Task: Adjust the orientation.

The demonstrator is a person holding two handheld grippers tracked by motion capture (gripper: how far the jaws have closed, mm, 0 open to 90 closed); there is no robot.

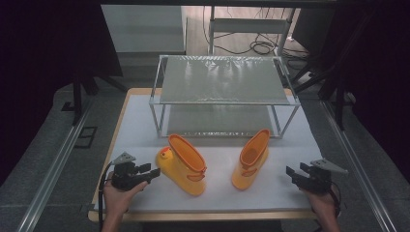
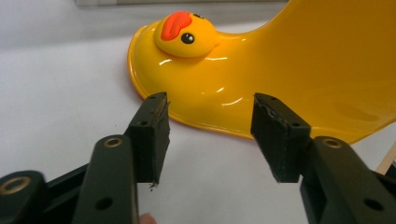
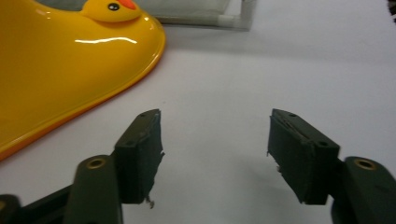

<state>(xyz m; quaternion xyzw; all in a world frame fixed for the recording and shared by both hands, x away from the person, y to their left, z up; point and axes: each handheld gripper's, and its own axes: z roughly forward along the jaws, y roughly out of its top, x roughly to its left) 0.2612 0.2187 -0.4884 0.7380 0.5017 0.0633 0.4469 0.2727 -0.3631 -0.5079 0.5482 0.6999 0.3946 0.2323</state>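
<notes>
I have two yellow duck boots on the white table (image 1: 145, 121), in front of the wire shelf rack (image 1: 222, 79). The left boot (image 1: 186, 164) stands with its duck head pointing toward my left gripper (image 1: 155, 173), which sits just beside the toe; in the left gripper view its jaws stand apart with nothing between them, the boot's glossy toe right ahead. The right boot (image 1: 250, 159) leans near the table's middle. My right gripper (image 1: 289, 173) rests well apart from it at the right edge, jaws wide and empty over bare table
</notes>
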